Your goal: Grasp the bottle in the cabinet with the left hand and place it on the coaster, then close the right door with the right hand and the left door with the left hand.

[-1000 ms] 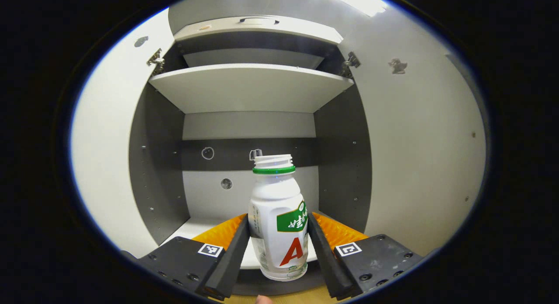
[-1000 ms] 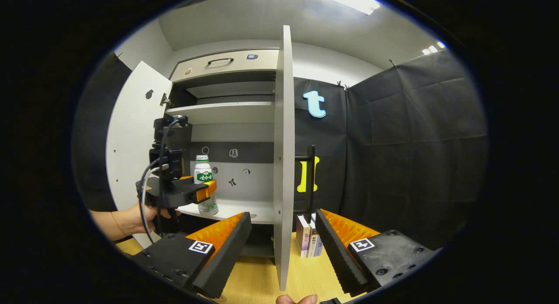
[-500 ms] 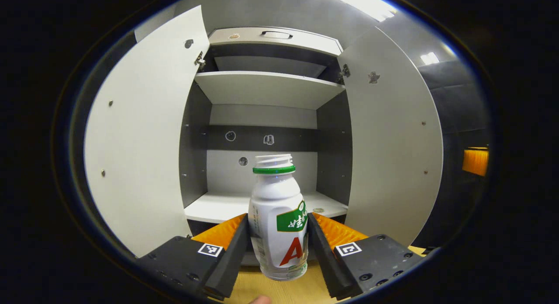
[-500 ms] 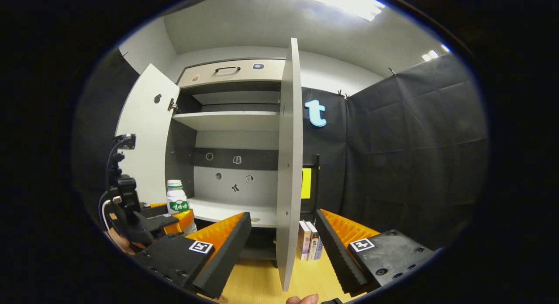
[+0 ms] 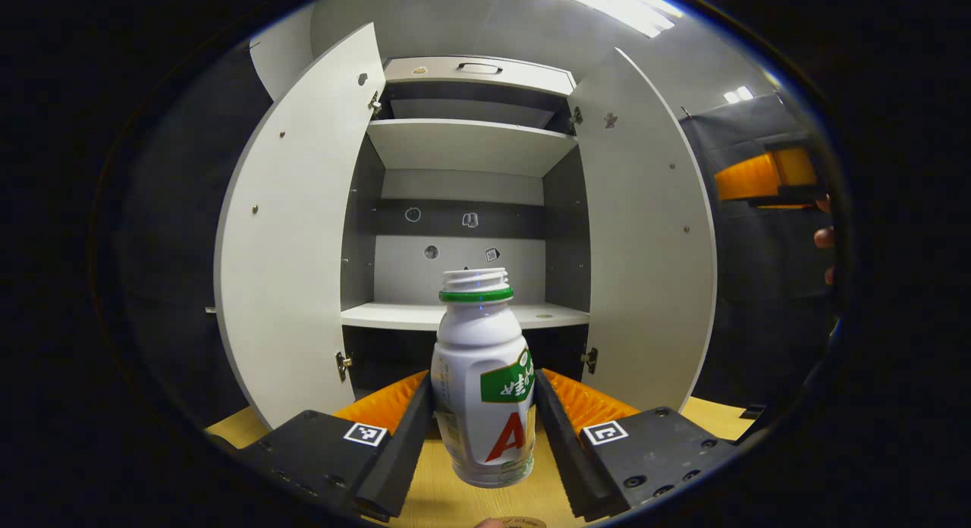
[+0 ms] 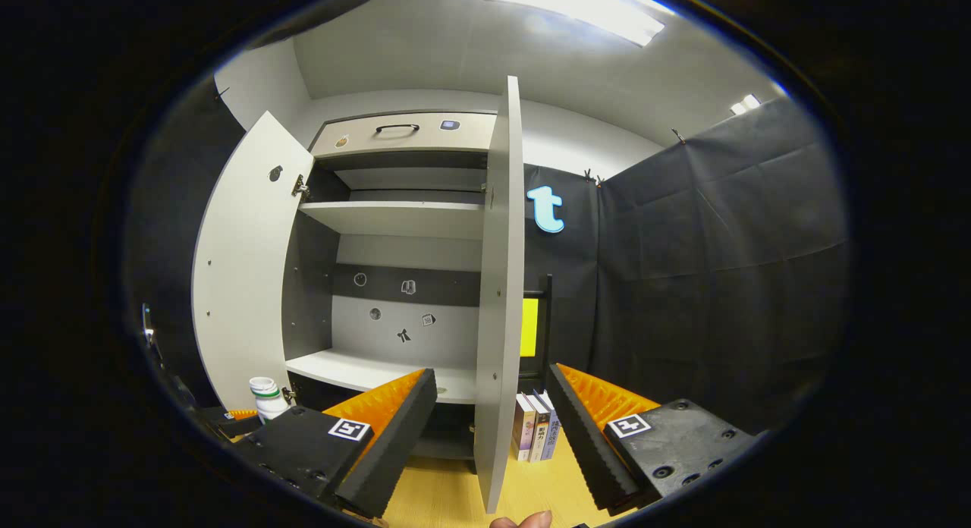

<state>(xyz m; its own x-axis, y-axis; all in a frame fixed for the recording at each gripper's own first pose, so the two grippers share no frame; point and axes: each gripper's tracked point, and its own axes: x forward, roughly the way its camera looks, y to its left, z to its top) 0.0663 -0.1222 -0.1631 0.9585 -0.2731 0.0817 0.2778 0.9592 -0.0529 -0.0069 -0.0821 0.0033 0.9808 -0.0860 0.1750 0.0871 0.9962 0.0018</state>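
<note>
The left gripper (image 5: pixel 483 429) is clamped on the bottle (image 5: pixel 483 395) — both fingers press its sides, and the bottle stands upright between them, cap off, its green neck ring showing. It is out of the cabinet (image 5: pixel 464 209), held in the air in front of the open front and above the wooden tabletop (image 5: pixel 447 498). A sliver of a round brown thing, perhaps the coaster (image 5: pixel 523 522), peeks in at the very near edge of the tabletop below the bottle; too little shows to be sure.

Both doors stand wide open. In the left gripper view the left door (image 5: pixel 292 240) swings out on one side and the right door (image 5: pixel 645 240) on the other, with the bare lower shelf (image 5: pixel 463 315) between them.

The right gripper (image 6: pixel 493 429) has its fingers apart, holding nothing — the edge of the right door (image 6: pixel 501 285) stands between them, farther off, and not touching either finger as far as I can tell. A few books (image 6: pixel 535 437) stand upright on the tabletop just beyond that door, near the cabinet's right side. In the right gripper view the bottle's top (image 6: pixel 265 395) pokes up at the lower left, in front of the left door (image 6: pixel 243 262).
</note>
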